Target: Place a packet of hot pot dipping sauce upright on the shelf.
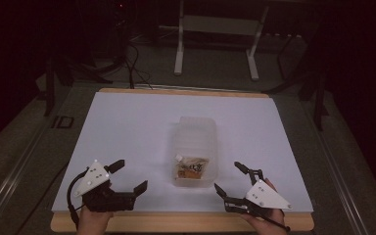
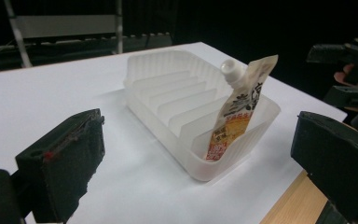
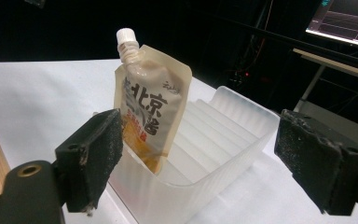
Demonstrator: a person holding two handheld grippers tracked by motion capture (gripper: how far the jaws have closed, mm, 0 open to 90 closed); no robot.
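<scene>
The spouted pouch (image 3: 149,116) stands upright, cap up, seemingly leaning, in the slotted tray (image 2: 168,79); both grippers' fingers released.

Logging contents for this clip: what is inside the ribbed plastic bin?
One spouted sauce pouch stands in the end slot of the translucent bin, nearest the person. The other slots look empty. The pouch's foot is blurred by the bin wall.

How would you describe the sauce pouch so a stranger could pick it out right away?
On the white table sheet stands a translucent ribbed plastic rack with slots. In its slot nearest the person leans a beige spouted pouch, the rack's one item, with a white screw cap, black Chinese lettering and orange sauce inside.
</scene>
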